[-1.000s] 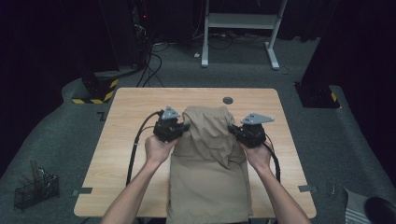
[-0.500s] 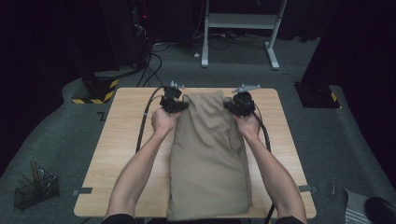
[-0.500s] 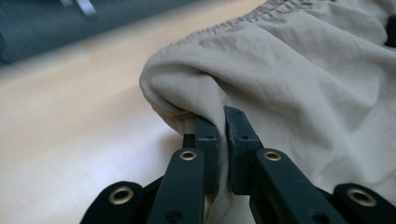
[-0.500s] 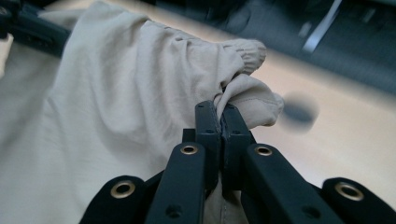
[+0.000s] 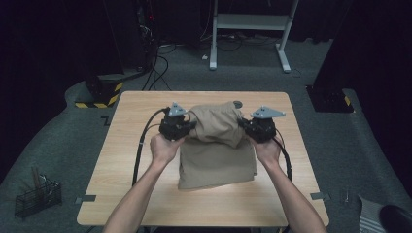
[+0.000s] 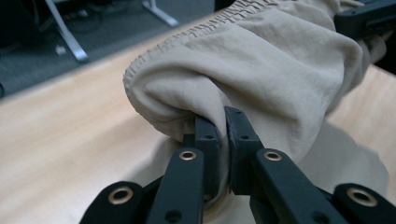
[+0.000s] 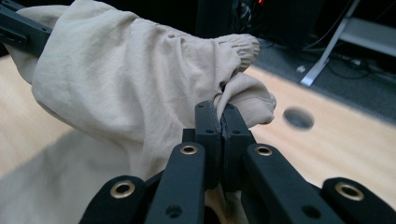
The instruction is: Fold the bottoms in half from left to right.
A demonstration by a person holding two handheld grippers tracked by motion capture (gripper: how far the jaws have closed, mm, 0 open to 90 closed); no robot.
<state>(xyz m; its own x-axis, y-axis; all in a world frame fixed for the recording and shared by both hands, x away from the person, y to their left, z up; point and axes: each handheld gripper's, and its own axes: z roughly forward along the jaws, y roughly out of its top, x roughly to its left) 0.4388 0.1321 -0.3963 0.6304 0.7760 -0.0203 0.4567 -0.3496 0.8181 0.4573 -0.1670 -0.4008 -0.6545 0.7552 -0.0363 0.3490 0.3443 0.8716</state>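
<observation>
The person is folding a pair of beige trousers (image 5: 216, 145) on the wooden table (image 5: 131, 160), and the fold is now halfway over. Half a second ago the cloth was lying stretched out long, its elasticated waistband up near the table's far edge and its other end hanging past the near edge, with both grippers out at the 2 far corners of the garment. Now both hands are drawing back toward the middle of the table, and the waistband end is hanging lifted between them, doubling over the part that is lying flat toward the near edge.

The left gripper (image 6: 223, 122) is pinching the gathered waistband at its left corner, jaws closed tight on a thin fold of cloth. The right gripper (image 7: 220, 116) is doing the same at the other corner, its jaws clamped nearly together with only fabric between them. In the high view the left gripper (image 5: 187, 125) and the right gripper (image 5: 247, 124) are holding the raised bundle level across the table's middle.

My reading is that the top half is being carried over the bottom half, so what remains is laying it down square on the lower layer and letting go.

No brand, label or writing is legible on the trousers or the grippers. A dark round spot (image 7: 298, 117) is sitting in the tabletop near the far edge.
</observation>
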